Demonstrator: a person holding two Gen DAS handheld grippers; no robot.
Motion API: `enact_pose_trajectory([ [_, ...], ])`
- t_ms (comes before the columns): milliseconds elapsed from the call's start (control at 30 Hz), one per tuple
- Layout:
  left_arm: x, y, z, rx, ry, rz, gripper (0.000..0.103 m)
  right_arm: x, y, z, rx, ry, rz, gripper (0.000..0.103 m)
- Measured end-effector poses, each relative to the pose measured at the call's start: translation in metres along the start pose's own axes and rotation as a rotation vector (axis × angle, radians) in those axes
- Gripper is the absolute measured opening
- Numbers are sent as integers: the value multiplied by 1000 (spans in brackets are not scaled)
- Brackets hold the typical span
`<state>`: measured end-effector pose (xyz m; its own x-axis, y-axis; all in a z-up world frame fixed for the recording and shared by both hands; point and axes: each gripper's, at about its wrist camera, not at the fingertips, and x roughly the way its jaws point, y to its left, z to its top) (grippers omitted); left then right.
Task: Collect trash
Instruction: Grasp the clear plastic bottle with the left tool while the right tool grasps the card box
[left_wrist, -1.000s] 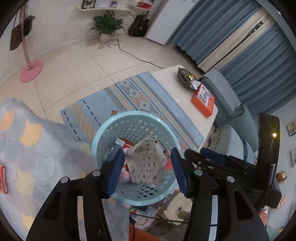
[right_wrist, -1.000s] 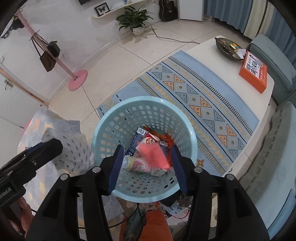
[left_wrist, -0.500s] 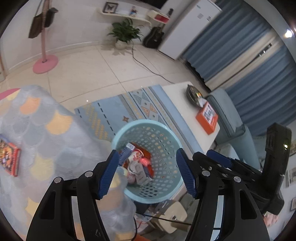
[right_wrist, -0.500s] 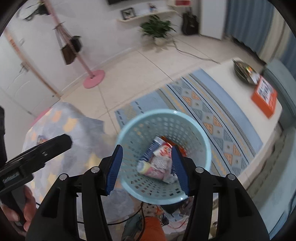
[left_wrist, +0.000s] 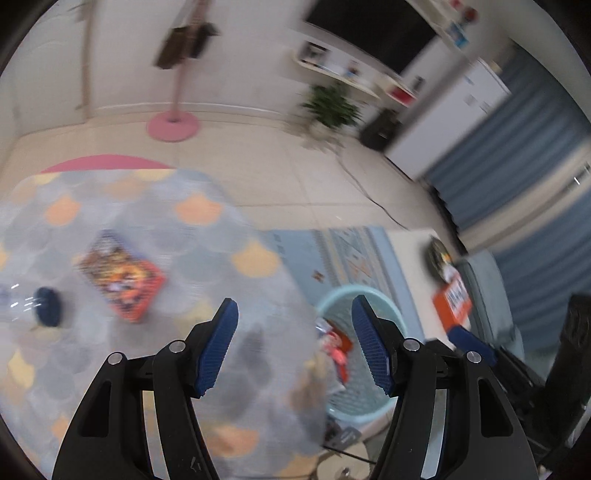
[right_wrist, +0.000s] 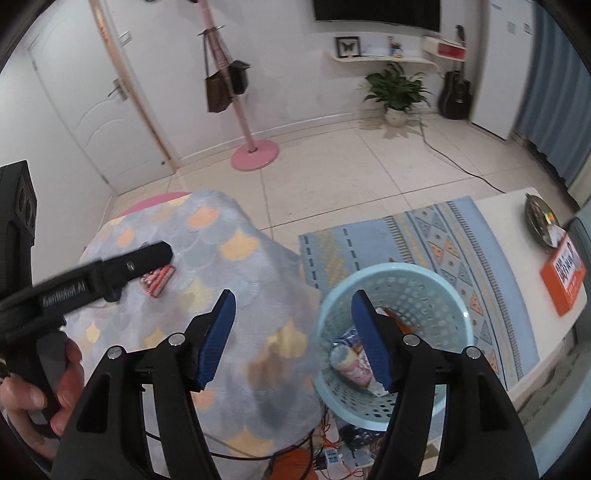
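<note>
Left tool (left_wrist: 293, 347) swung tableward, both tools spread; basket (right_wrist: 393, 341) holds wrappers (right_wrist: 349, 360)

Even indoor light; left view motion-blurred; fisheye-bent edges

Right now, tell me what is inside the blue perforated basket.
The blue basket holds crumpled snack wrappers and a red-orange packet behind them. The right gripper's finger covers the middle of the pile, and anything beneath the wrappers is hidden.
</note>
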<state>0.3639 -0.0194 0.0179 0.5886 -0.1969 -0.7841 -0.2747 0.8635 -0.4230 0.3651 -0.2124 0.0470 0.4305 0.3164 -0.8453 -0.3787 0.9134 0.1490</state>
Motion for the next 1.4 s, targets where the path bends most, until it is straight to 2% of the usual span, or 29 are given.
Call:
enact_pose_trajectory([
  [167,-17,54,15,-161,-52,115,63,8,27,9,-49,3,42,62],
  [433,-67,152,30,-308,-163,347,63,29,87,28,-158,-3,98,63],
  [500,-81,183,30,-338,-177,412,63,40,107,32,-207,-1,107,64],
  [600,-94,221,35,-355,-172,458,63,57,132,38,-267,9,101,64],
  [833,-84,268,45,-291,-73,429,63,108,177,40,-337,93,113,64],
  [900,-75,278,47,-280,-38,397,63,121,181,41,-320,133,160,64],
  [1133,-53,285,39,-185,59,310,59,158,201,42,-337,217,158,64],
  [1400,-53,280,8,-176,144,212,61,185,209,56,-342,268,206,64],
])
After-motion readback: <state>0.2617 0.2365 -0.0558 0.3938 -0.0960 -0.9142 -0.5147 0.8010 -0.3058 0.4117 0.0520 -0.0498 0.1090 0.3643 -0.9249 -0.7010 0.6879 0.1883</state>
